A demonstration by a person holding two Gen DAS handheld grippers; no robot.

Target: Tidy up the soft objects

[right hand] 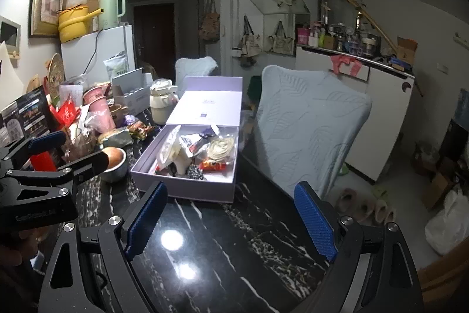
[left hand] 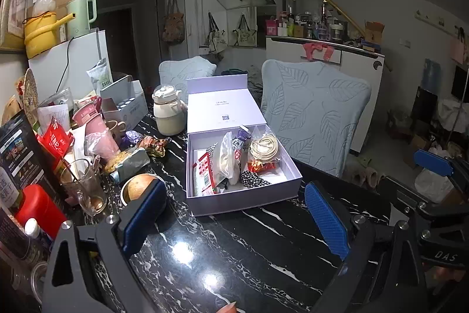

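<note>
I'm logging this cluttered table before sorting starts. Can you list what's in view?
gift box: one, pale lilac, lid open, table centre
bagged coiled cord: one, cream, in box
checked fabric: one, black-white, in box
red packet: one, in box
teapot: one, cream, behind box
bowl: one, metal, left of box
glass: one, clear, table's left
red tin: one, table's left
chair covers: two, pale blue, beyond table
table: one, black marble
left gripper: one, blue pads, open
right gripper: one, blue pads, open
</note>
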